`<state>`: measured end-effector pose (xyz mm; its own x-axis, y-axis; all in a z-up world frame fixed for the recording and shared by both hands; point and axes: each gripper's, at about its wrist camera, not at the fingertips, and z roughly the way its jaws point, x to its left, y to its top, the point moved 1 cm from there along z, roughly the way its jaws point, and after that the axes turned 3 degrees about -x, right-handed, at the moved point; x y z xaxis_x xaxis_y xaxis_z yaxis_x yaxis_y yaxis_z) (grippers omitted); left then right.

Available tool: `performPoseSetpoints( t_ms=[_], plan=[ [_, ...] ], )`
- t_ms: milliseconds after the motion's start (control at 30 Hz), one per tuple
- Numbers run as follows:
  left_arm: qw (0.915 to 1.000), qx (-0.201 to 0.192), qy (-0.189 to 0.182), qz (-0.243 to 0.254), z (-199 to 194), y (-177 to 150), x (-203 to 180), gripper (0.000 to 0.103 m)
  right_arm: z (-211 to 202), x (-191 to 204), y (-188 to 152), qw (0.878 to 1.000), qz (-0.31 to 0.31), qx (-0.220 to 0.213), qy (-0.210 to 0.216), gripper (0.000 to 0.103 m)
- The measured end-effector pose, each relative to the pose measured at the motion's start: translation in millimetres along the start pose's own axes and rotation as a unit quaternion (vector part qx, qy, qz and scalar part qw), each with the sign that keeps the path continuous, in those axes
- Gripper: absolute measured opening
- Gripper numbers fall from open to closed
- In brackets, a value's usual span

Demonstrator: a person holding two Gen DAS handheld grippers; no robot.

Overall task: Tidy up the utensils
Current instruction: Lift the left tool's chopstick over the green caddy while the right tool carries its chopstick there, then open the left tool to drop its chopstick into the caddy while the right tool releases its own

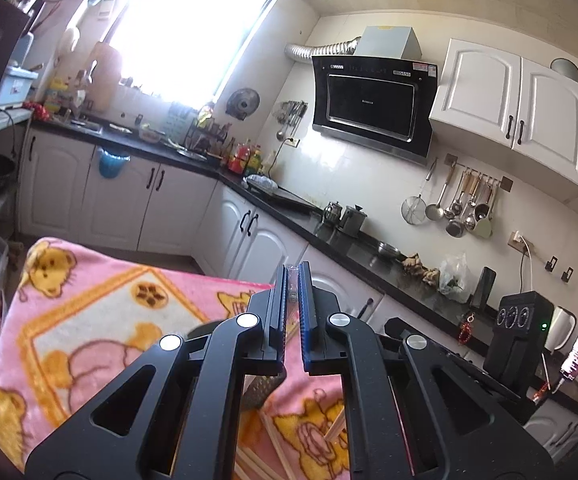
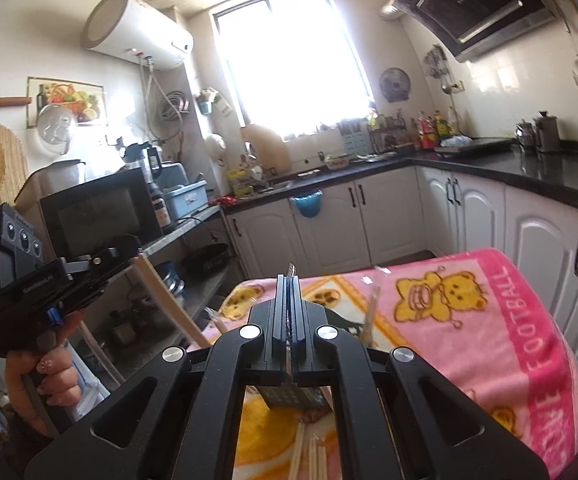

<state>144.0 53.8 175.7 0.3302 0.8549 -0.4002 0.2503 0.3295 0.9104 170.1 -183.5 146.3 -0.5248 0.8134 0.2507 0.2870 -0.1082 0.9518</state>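
Both grippers hover above a table draped in a pink fleece blanket printed with yellow bears (image 2: 469, 320), pointing across it toward the far kitchen counter. The left gripper (image 1: 293, 292) has its jaws drawn almost together on a sliver of clear film at the tips. In the right wrist view a pale wooden chopstick in clear wrapping (image 2: 169, 300) slants from that gripper's front down and to the right, so the left seems to be pinching it by its upper end. The person's hand (image 2: 45, 376) grips the handle at the far left of that view. The right gripper (image 2: 291, 280) has its jaws pressed fully together. A thin pale edge pokes out at the tip, but I cannot tell whether anything is truly held there. The dark perforated metal utensil holder (image 2: 289, 398) sits on the blanket directly below the right gripper's fingers and just right of the left gripper's. Loose pale wooden chopsticks (image 2: 309, 454) lie on the near side of it, their long axes running roughly near to far. The coming move probably turns on the slanted chopstick. Its lower end already points toward the holder, which lies below and to the right of the left jaws. The left hand carries the chopstick, while the right is the closer one to the holder.
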Motion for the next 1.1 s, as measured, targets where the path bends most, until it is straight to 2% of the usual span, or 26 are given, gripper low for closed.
performPoseSetpoints(
  t_ms=[433, 633, 900, 1100],
  plan=[
    [0.9992, -0.022, 0.024, 0.022, 15, 35, 11, 0.003, 33, 37, 39, 0.998, -0.044, -0.023, 0.034, 0.001],
    [0.9991, -0.021, 0.035, 0.008, 28, 46, 26, 0.003, 56, 39, 59, 0.998, -0.039, -0.032, 0.042, 0.001],
    [0.9988, -0.016, 0.046, -0.008, 46, 47, 44, 0.003, 87, 40, 79, 0.997, -0.035, -0.044, 0.052, 0.001],
    [0.9988, -0.005, 0.047, -0.013, 61, 35, 52, 0.003, 107, 39, 78, 0.997, -0.043, -0.042, 0.055, 0.001]
  ],
)
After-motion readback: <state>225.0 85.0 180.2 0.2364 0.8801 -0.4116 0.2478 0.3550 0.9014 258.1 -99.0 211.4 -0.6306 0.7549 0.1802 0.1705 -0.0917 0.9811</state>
